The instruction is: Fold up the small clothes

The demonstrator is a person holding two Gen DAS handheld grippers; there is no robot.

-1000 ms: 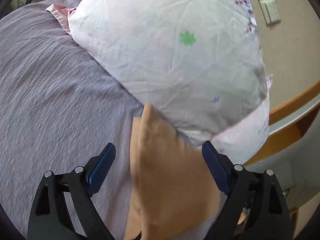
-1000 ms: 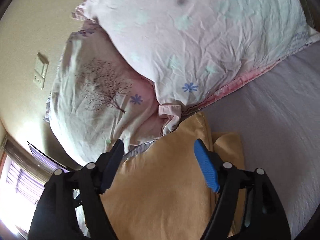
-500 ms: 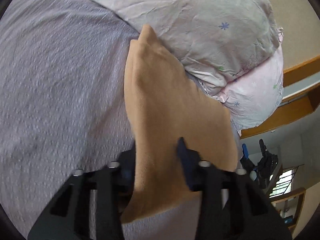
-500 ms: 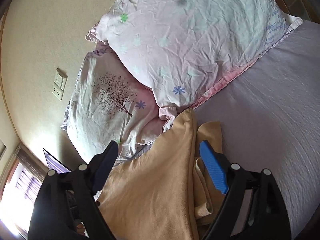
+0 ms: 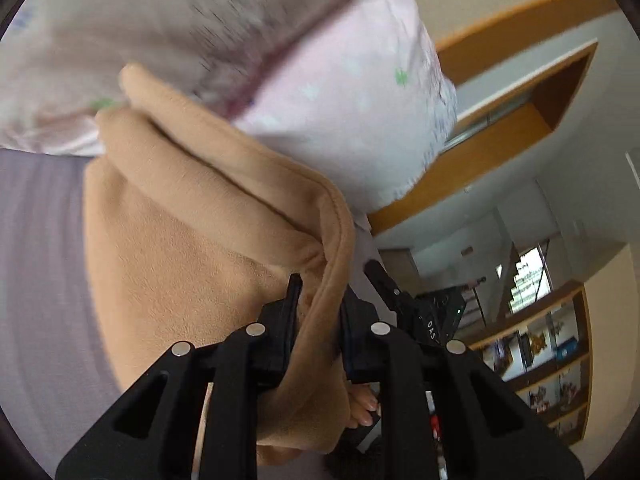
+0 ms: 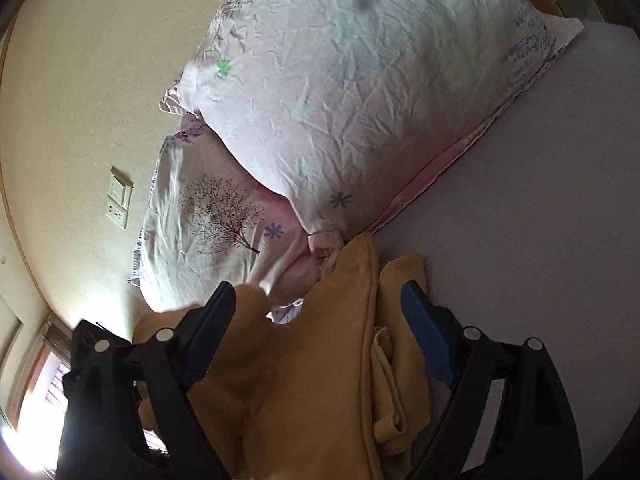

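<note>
A tan fleece garment [image 5: 192, 240] lies on the grey bed sheet [image 5: 36, 280], bunched against the pillows. My left gripper [image 5: 318, 300] is shut on a thick hemmed edge of the garment and lifts it. In the right wrist view the same garment [image 6: 320, 360] looks yellow-tan, with a folded part on its right side. My right gripper [image 6: 320, 308] is open, its blue-padded fingers [image 6: 424, 332] on either side of the garment's raised fold, gripping nothing.
Two pale floral pillows [image 6: 360, 100] are stacked at the head of the bed against a beige wall with a switch plate [image 6: 120, 200]. A wooden headboard edge [image 5: 500, 148] and bookshelves [image 5: 552, 348] show beyond the bed. Grey sheet [image 6: 540, 220] extends right.
My left gripper has closed on the garment's edge and lifted it, swinging toward the bed's side. My right gripper stayed open and shifted slightly over the garment.
</note>
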